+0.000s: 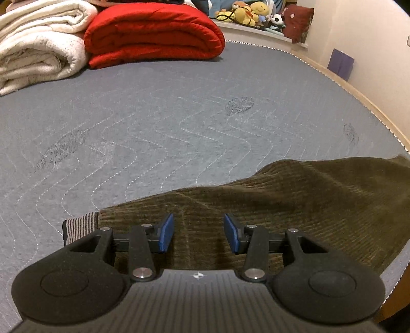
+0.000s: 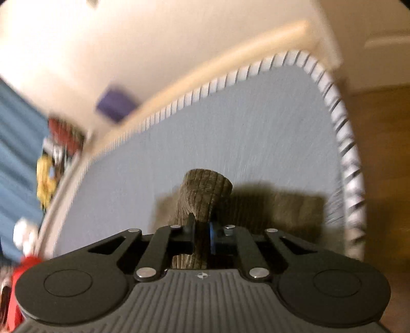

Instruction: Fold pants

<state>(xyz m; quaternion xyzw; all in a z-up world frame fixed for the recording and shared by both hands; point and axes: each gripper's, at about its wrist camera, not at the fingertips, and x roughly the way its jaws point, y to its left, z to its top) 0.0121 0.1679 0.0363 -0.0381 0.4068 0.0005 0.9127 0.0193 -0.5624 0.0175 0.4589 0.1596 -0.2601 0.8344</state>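
While nothing here is a true container, the ledge [image 1: 258, 30] beyond the mattress [image 1: 179, 115] carries a heap of stuffed toys [image 1: 246, 12], and a dark red cushion [image 1: 298, 21] stands at its end. On the far side of the grey-blue quilted mattress lie a folded cream blanket [image 1: 38, 46] and, touching it, a folded red quilt [image 1: 153, 33].

The pants [image 1: 282, 194], olive-brown corduroy, lie spread on the near part of the mattress, running off toward the right edge. A striped cuff [image 1: 80, 226] shows at their left end, just beside the left claw [image 1: 199, 231]. That claw is spread about halfway, its blue pads [image 1: 165, 233] poised over the cloth with nothing pinched between them; whether the tips touch the corduroy cannot be told.

The right claw [image 2: 202, 237] is pressed together on a fold of the pants [image 2: 205, 189], which rises in a bunched ridge from between its fingers; the rest of the cloth lies flat behind, near the mattress corner [image 2: 330, 84].

The left wrist view alone shows the bedding, the toys sharply and the cuff. The right wrist view, blurred, alone shows the corner's striped piping and the wooden floor [image 2: 384, 153] beyond. A purple square [image 1: 340, 64] on the wall appears in both.
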